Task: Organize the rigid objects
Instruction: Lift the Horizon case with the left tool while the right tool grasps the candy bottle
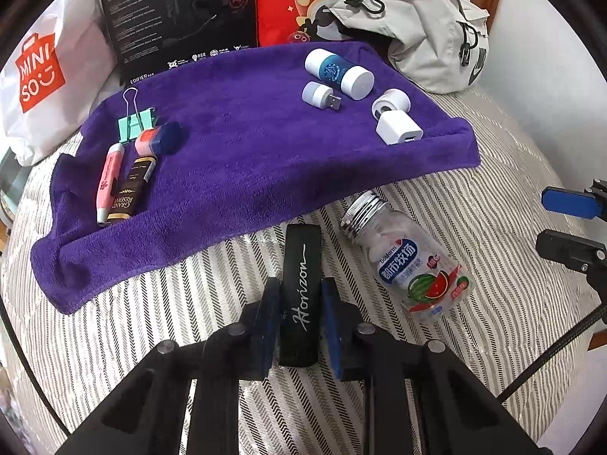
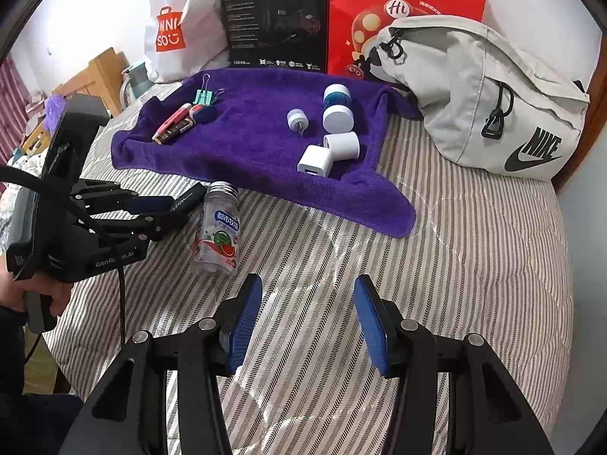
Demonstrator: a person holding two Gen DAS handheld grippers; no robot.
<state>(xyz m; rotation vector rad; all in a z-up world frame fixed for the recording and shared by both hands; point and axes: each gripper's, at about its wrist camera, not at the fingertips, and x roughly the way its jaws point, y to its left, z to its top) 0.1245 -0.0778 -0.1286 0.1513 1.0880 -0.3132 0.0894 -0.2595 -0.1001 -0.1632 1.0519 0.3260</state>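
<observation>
The left gripper [image 1: 299,314] has its blue pads pressed against both sides of a flat black case [image 1: 301,288] lettered "Horizon", which lies lengthwise on the striped bedspread [image 1: 474,197], just in front of the purple towel [image 1: 246,159]. Seen from the right wrist, a hand [image 2: 26,292] holds that gripper's handle at the left edge. The right gripper [image 2: 307,318] hangs over bare bedspread with its pads wide apart and nothing between them.

Just right of the case, a clear candy bottle [image 1: 409,261] with a silver screw cap lies on its side, off the towel.

On the towel's left part sit a mint binder clip [image 1: 134,123], a pink pen [image 1: 108,184], a dark tube [image 1: 131,193] touching the pen, and a pink-and-blue eraser [image 1: 157,138]. On its right part lie a white and blue cylinder [image 1: 337,74], a small white USB plug [image 1: 322,96], a white roll [image 1: 390,102] and a white charger cube [image 1: 398,129] just beside the roll.

Behind the towel stand a white shopping bag [image 1: 41,76], a black headset box [image 1: 178,11] and a red bag [image 1: 292,0]; a grey sling bag [image 2: 485,91] rests to the right.
</observation>
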